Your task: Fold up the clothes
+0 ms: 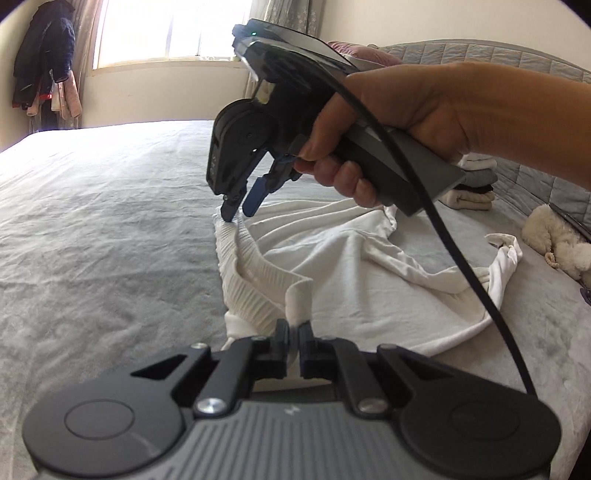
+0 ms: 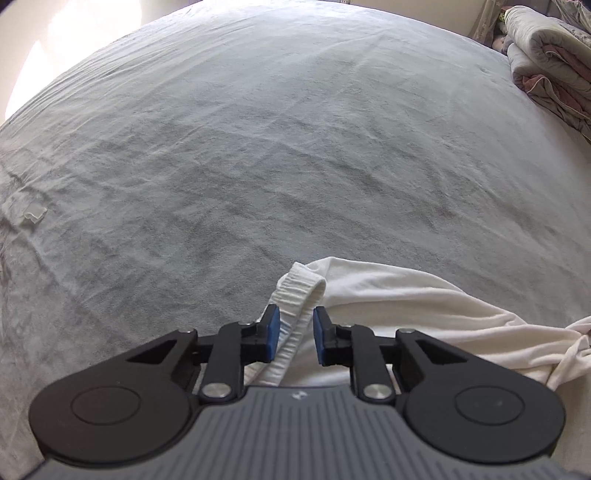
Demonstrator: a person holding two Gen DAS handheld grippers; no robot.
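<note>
1. Left wrist view, foreground: the left gripper (image 1: 291,332) is pinching a fold of the white garment (image 1: 332,266), its two black fingers (image 1: 281,334) pressed together on the cloth at the ribbed waistband (image 1: 255,291).
2. Left wrist view, garment: the white garment is lying crumpled on the grey bedsheet (image 1: 110,221), spreading rightward from the waistband, with a twisted end (image 1: 506,254) trailing toward the right.
3. Left wrist view, other tool: the right gripper (image 1: 240,208) is pointing down at the far end of the waistband, held by a person's hand (image 1: 388,125); its fingers are standing slightly apart, one tip touching the cloth. A black cable (image 1: 461,258) is hanging from it across the garment.
4. Left wrist view, surroundings: a stack of folded clothes (image 1: 472,184) is sitting by the quilted headboard (image 1: 480,51); a plush toy (image 1: 557,240) is lying near the right edge; dark coats (image 1: 44,62) are hanging beside the bright window (image 1: 166,29).
5. Right wrist view, foreground: the right gripper (image 2: 295,336) is holding its blue-padded fingers (image 2: 274,332) spread, with the waistband (image 2: 295,295) running between them, unclamped.
6. Right wrist view, garment: the white garment (image 2: 406,295) is lying on the bedsheet (image 2: 258,147) at lower right.
7. Right wrist view, surroundings: a rolled quilt (image 2: 546,62) is resting at the upper right corner.
</note>
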